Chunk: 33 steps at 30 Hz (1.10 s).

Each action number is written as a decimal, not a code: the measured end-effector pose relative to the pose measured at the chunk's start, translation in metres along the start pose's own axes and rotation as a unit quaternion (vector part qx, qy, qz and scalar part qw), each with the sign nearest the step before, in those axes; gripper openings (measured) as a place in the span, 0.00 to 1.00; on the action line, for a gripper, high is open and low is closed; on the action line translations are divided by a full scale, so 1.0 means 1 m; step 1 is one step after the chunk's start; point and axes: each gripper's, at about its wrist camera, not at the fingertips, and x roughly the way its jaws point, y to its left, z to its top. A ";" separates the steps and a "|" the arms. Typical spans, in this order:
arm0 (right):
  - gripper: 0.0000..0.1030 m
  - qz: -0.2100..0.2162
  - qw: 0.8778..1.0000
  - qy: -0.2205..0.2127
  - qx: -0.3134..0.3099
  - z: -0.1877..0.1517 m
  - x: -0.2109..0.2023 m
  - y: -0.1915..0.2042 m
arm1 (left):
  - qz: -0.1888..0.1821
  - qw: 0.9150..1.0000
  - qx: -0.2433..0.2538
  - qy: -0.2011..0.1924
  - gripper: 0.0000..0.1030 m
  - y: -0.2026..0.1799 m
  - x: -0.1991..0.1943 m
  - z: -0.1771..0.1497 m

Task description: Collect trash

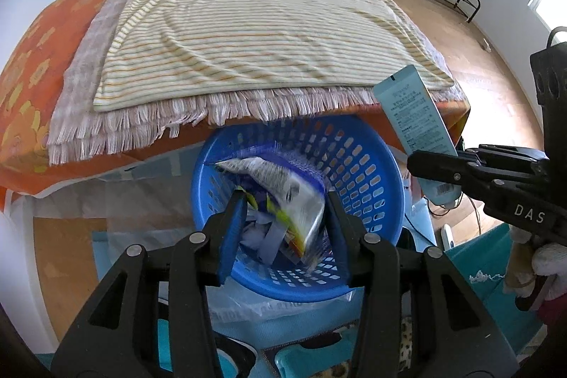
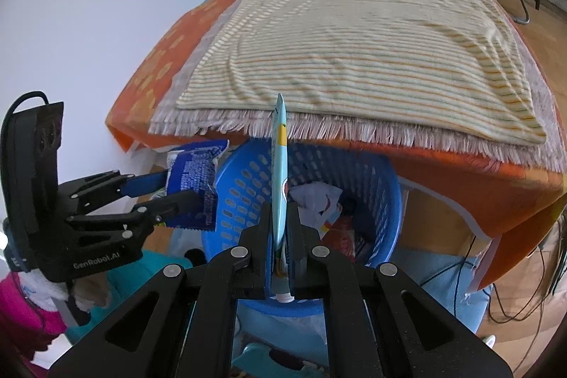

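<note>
Over the blue basket (image 1: 358,165) at the bed's foot, your left gripper (image 1: 283,201) pinches a crumpled snack wrapper (image 1: 283,190) just above the trash inside, while your right gripper (image 2: 280,218) is clamped tight on a pale blue tube (image 2: 279,172) standing upright above the rim

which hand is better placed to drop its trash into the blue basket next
Left. Its tongs hold the snack wrapper right over the blue basket; the right tongs' tube sits nearer the rim.
</note>
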 end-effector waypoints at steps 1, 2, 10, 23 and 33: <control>0.05 0.000 1.000 0.000 0.001 0.000 0.001 0.000 | 0.000 1.000 -0.001 -0.001 0.43 0.000 0.000 0.000; 0.05 -0.001 1.000 0.000 0.001 0.001 0.001 0.000 | 0.001 1.000 -0.003 -0.003 0.43 0.001 -0.001 0.001; 0.05 -0.011 1.000 0.003 0.005 0.003 0.005 -0.002 | 0.005 1.000 -0.002 0.003 0.45 0.002 0.004 0.002; 0.43 -0.032 0.999 0.008 0.015 0.003 0.010 -0.008 | 0.012 1.000 -0.004 0.000 0.59 0.004 0.005 0.004; 0.46 -0.046 0.999 -0.009 0.024 0.009 -0.007 -0.012 | 0.027 0.999 0.006 -0.037 0.61 0.003 -0.020 0.019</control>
